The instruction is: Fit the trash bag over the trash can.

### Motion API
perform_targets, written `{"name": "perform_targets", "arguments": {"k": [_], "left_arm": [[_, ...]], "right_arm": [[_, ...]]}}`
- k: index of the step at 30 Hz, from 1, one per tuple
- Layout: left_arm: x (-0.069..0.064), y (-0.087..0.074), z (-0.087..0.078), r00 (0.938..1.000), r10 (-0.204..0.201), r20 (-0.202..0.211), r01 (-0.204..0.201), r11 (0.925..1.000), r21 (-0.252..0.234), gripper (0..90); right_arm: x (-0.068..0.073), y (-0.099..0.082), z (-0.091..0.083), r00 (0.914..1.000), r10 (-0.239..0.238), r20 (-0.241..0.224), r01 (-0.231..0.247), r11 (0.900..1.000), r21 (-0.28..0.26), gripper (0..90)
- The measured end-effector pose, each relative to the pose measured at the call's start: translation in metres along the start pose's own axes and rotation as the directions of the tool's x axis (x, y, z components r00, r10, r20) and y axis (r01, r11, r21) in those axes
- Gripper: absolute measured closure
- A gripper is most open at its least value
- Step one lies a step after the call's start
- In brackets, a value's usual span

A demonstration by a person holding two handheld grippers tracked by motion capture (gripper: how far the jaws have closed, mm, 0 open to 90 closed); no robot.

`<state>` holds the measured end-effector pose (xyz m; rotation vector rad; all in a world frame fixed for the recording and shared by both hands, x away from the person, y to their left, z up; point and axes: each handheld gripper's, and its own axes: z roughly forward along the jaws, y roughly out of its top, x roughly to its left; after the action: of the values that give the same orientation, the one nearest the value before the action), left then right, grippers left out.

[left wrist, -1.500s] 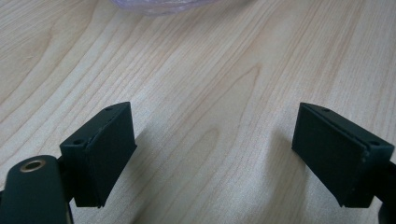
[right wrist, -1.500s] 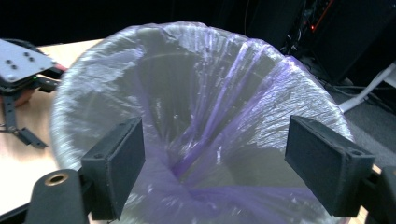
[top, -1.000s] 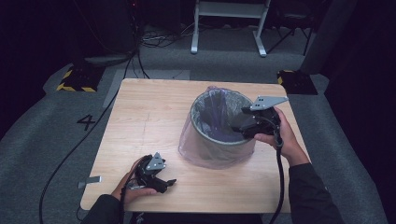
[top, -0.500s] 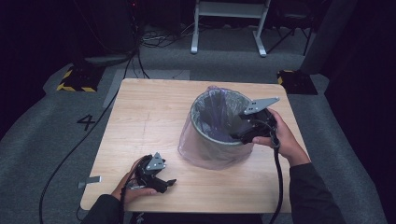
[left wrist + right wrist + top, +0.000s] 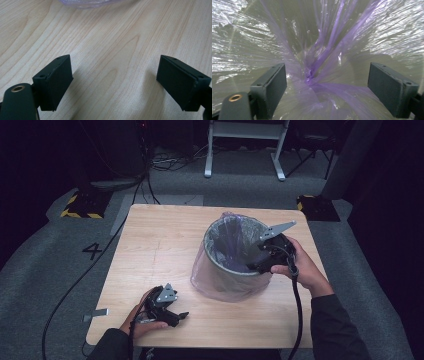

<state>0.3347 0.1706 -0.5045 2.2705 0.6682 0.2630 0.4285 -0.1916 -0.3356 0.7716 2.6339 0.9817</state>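
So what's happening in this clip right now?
A person is lining a bin on the wooden table with a purple bag. The right claw is down inside the bin, its jaws just opening, nothing between them but loose bag. The left claw rests open on the table.

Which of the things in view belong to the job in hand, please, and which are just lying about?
In use: round grey bin; translucent purple plastic liner bag; right gripper, open inside the bin.
Lying about: left gripper, open, on the wooden table; white metal stand.
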Motion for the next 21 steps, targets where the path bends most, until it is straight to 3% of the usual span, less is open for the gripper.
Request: {"name": "perform_targets", "arguments": {"k": [5, 7, 13, 21], "left_arm": [[0.0, 0.0, 0.0, 1.0, 0.0, 0.0, 0.0, 1.0, 0.0, 12.9], [0.0, 0.0, 0.0, 1.0, 0.0, 0.0, 0.0, 1.0, 0.0, 12.9], [0.0, 0.0, 0.0, 1.0, 0.0, 0.0, 0.0, 1.0, 0.0, 12.9], [0.0, 0.0, 0.0, 1.0, 0.001, 0.001, -0.001, 1.0, 0.0, 12.9]], "right_arm": [[0.004, -0.003, -0.005, 0.9974, -0.031, 0.066, 0.035, 0.9974, -0.063, 17.5], [0.005, -0.005, -0.008, 0.9973, -0.034, 0.065, 0.04, 0.9938, -0.103, 17.6], [0.012, -0.012, -0.026, 0.9948, -0.06, 0.082, 0.077, 0.9704, -0.229, 19.5], [0.02, -0.026, -0.047, 0.9825, -0.083, 0.167, 0.123, 0.9616, -0.245, 19.3]]}}
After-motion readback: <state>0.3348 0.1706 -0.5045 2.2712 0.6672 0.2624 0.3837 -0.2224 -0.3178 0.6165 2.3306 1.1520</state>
